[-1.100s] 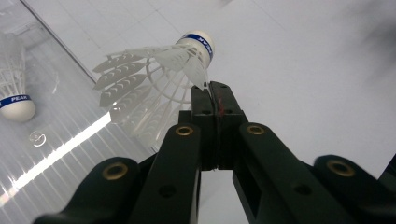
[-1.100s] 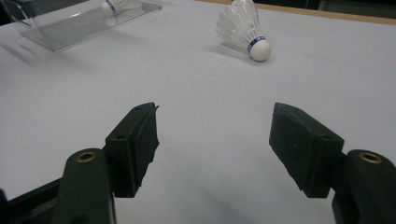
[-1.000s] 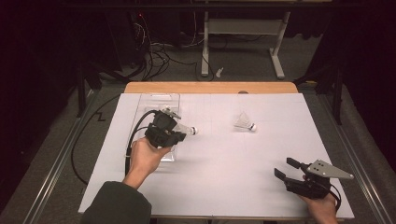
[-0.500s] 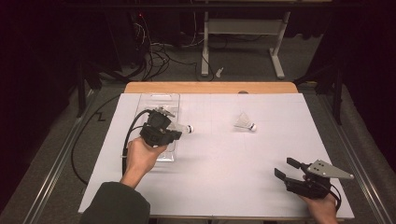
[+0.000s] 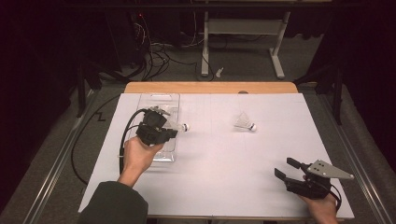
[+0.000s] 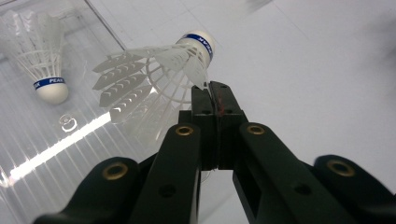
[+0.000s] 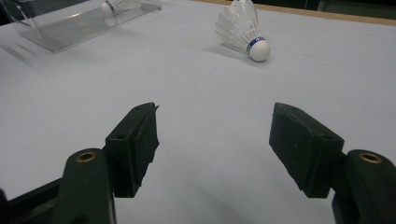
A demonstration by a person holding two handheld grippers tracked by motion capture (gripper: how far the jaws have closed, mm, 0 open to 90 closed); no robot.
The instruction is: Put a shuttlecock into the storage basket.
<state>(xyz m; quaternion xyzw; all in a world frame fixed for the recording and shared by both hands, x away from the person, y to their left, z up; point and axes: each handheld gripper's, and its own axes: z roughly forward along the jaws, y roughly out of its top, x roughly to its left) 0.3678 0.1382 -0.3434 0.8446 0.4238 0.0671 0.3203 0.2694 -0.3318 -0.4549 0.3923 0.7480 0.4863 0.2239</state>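
Since a moment ago, the left gripper (image 5: 173, 127) has moved a little back over the clear tray (image 5: 161, 100), and the birdie it holds has come along with it. Its fingers (image 6: 204, 100) are shut tight on a thin bit of that held birdie (image 6: 161, 63) at the skirt's edge. The held birdie sticks out past the fingers, with its round white tip pointing away toward the middle of the surface (image 5: 219, 158) and its feathery skirt over the tray's edge. The next move looks like setting it down in the tray, which lies right under and to the left of the fingers. The left gripper view shows a second birdie (image 6: 39, 56) already lying in the tray, tip toward the camera; the high view does not make that one clear. Farther right, another loose birdie (image 5: 244, 122) lies on its side on the surface, well apart from both hands. The right gripper (image 5: 286, 169) rests near the front right corner with its fingers (image 7: 140, 140) wide open and nothing between them. It is the nearer one to the loose birdie.
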